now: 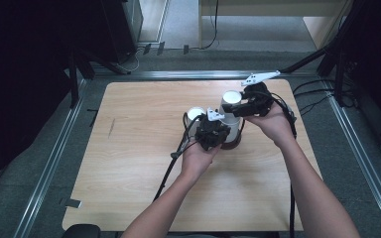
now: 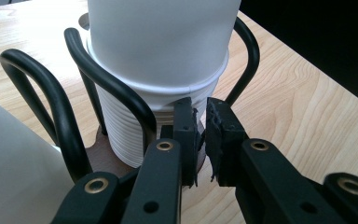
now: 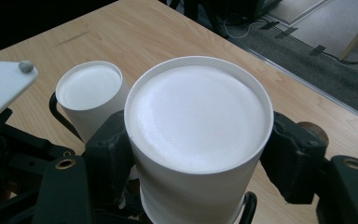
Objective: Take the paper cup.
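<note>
White top cup [image 3: 198, 121] sits between right gripper [image 3: 198, 158] jaws, seemingly gripped.

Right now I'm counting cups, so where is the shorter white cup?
In the high view the shorter white cup stands upside down near the table's middle, just left of the tall cup stack in its black wire rack, right behind the left claw.

A light wooden table [image 1: 129, 163] carried a black wire cup holder [image 2: 65, 116] on a round brown base, standing right of centre toward the far edge. A second white cup [image 3: 89, 93] stood just left of it.
</note>
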The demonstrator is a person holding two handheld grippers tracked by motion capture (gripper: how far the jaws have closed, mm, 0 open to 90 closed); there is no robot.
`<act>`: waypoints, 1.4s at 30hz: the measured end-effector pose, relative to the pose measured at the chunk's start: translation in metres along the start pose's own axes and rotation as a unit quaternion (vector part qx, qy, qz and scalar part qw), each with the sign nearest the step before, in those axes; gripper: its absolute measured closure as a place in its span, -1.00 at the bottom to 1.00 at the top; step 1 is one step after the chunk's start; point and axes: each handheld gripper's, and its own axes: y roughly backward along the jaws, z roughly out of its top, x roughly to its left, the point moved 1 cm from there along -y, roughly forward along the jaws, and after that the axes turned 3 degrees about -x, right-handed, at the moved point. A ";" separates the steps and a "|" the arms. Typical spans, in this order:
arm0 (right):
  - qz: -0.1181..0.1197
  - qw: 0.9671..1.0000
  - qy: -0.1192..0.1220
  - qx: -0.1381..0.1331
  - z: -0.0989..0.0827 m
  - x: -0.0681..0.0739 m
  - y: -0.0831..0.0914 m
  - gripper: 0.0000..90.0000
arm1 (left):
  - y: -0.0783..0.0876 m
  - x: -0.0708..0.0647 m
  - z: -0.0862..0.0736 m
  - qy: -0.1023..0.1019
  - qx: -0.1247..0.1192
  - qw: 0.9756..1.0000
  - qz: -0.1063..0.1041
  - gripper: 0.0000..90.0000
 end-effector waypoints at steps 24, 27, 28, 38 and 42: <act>0.006 1.000 0.011 -0.002 0.014 0.000 0.014 -0.25 | -0.001 -0.001 -0.002 0.003 -0.008 1.000 0.001 0.80; 0.006 1.000 0.011 -0.006 0.019 0.001 0.020 -0.25 | -0.001 -0.001 -0.002 0.004 -0.009 1.000 0.000 0.79; 0.007 1.000 0.011 -0.009 0.021 0.002 0.022 -0.25 | -0.001 -0.001 -0.002 0.004 -0.009 1.000 0.000 0.79; 0.006 0.999 0.022 -0.024 0.044 0.008 0.046 -0.25 | 0.000 0.000 -0.002 0.005 -0.008 1.000 -0.004 0.75; 0.008 0.999 0.021 -0.030 0.052 0.011 0.057 -0.25 | -0.001 0.000 -0.003 0.007 -0.007 1.000 -0.004 0.74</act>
